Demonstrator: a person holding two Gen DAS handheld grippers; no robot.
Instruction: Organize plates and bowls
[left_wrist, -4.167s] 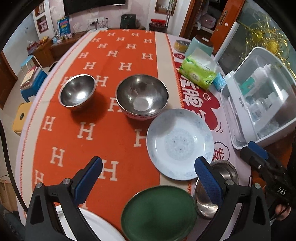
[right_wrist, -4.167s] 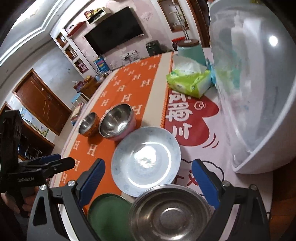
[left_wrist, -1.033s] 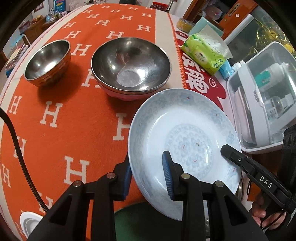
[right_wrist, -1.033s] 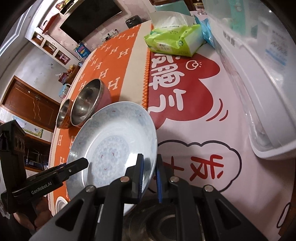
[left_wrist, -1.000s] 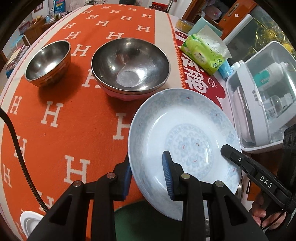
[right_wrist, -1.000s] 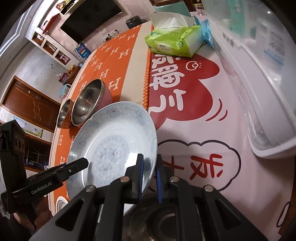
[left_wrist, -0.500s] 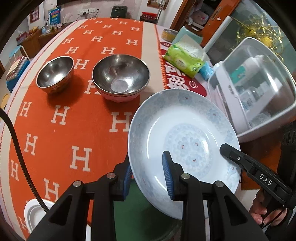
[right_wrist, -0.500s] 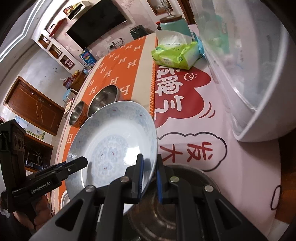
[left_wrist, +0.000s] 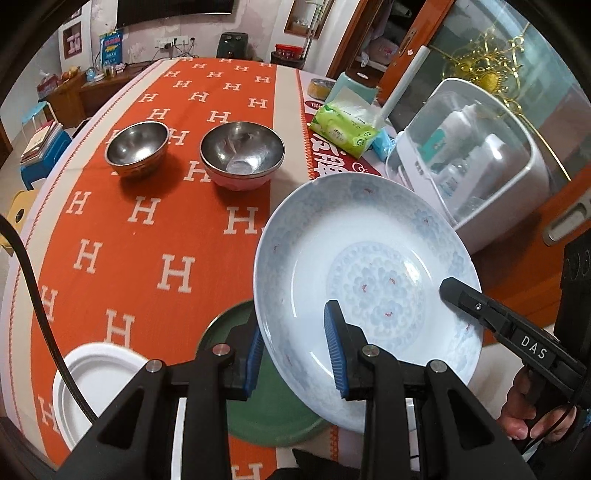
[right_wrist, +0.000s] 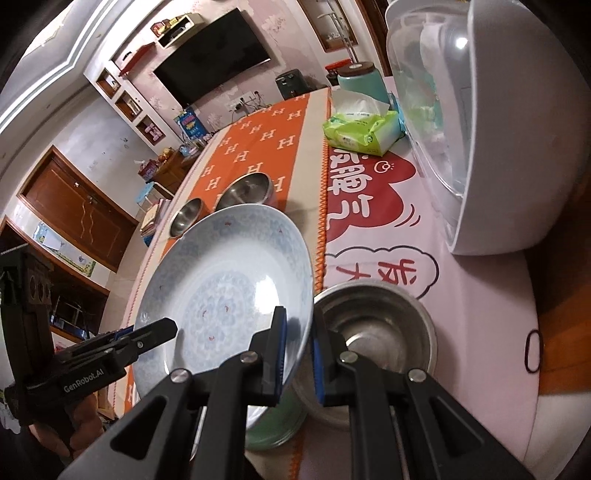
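Note:
A blue-patterned white plate (left_wrist: 369, 258) hangs tilted above the table, held from both sides. My left gripper (left_wrist: 291, 332) is shut on its near-left rim. My right gripper (right_wrist: 298, 325) is shut on the rim at the opposite side of the plate (right_wrist: 229, 280). Under it lies a green plate (left_wrist: 258, 406), with a white plate (left_wrist: 96, 376) to its left. A steel bowl (right_wrist: 373, 325) stands just right of my right gripper. Farther back on the cloth sit a small steel bowl (left_wrist: 136, 147) and a larger steel bowl (left_wrist: 242, 147) nested in a pink one.
An orange cloth with white H marks (left_wrist: 166, 229) covers the table. A white box with a clear domed lid (left_wrist: 472, 162) stands at the right edge. Behind it are a green tissue pack (left_wrist: 343, 127) and a teal canister (right_wrist: 360, 79).
The plate, held by both grippers, has risen off the table and come nearer, so it now hangs over the green plate. Some seconds ago both grippers were open and the plate lay flat.

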